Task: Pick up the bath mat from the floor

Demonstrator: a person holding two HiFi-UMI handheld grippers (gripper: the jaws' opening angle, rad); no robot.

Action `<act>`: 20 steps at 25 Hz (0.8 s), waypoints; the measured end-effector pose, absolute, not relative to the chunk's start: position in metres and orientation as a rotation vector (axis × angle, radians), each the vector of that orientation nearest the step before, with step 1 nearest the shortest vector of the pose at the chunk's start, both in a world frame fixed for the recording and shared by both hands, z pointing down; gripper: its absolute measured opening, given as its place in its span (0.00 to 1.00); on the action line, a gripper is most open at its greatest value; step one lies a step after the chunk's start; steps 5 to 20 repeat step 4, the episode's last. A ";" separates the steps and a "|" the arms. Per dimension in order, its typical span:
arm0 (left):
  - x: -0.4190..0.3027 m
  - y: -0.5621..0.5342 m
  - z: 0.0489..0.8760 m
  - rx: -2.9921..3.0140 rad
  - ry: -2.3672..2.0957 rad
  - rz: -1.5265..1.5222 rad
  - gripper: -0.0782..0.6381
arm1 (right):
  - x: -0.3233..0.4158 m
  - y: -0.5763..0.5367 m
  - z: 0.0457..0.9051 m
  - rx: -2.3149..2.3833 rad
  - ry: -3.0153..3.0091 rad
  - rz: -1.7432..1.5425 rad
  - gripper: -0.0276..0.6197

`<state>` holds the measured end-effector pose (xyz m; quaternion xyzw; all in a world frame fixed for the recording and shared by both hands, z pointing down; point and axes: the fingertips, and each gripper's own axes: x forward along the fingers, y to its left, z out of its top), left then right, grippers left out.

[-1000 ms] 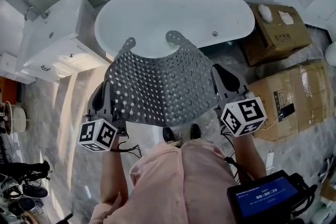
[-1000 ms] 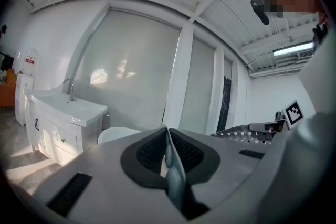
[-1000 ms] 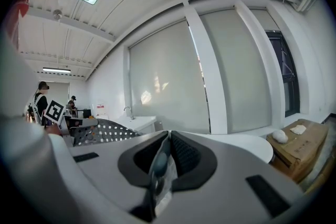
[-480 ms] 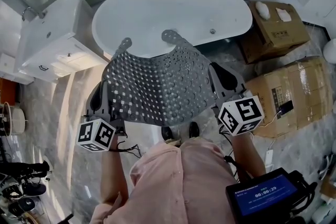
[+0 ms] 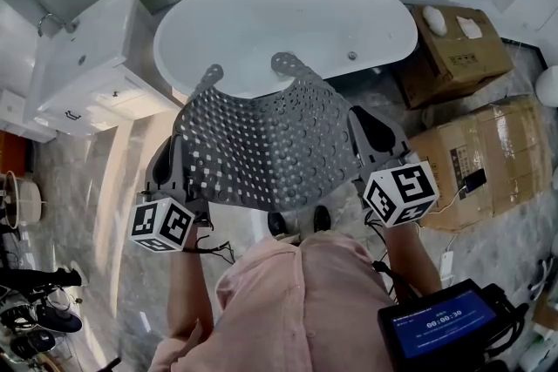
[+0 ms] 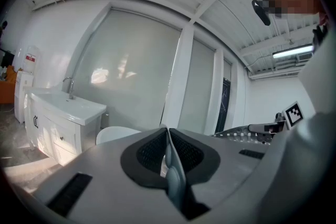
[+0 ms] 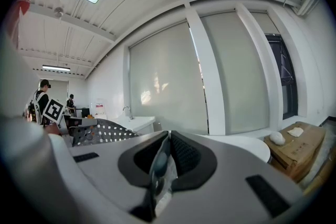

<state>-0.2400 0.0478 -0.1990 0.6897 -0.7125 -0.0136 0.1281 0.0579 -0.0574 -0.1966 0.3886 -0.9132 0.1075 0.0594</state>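
Nothing shifted; bath mat [image 5: 261,144] stays held aloft.

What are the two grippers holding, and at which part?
The bath mat: left gripper pinches its left edge, right gripper its right edge.

The raised bath mat [image 5: 266,144] hides the near rim of the bathtub [image 5: 288,22] in the head view. It also hides the tips of the left gripper [image 5: 177,154] and right gripper [image 5: 364,131]. Only the toes of two shoes [image 5: 296,222] show under its lower edge. The bottom edge cuts the screen [image 5: 440,328]. The right edge cuts a round white thing [image 5: 549,87] that I cannot identify. In the right gripper view, two distant people [image 7: 41,93] are too small to make out.
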 end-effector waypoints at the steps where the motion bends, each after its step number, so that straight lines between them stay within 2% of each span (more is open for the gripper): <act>1: -0.240 0.047 -0.199 2.008 -2.072 -0.040 0.16 | 0.058 -0.058 -0.197 1.178 -2.765 0.324 0.09; 20: -0.240 0.046 -0.201 2.012 -2.072 -0.041 0.16 | 0.058 -0.058 -0.198 1.181 -2.765 0.318 0.09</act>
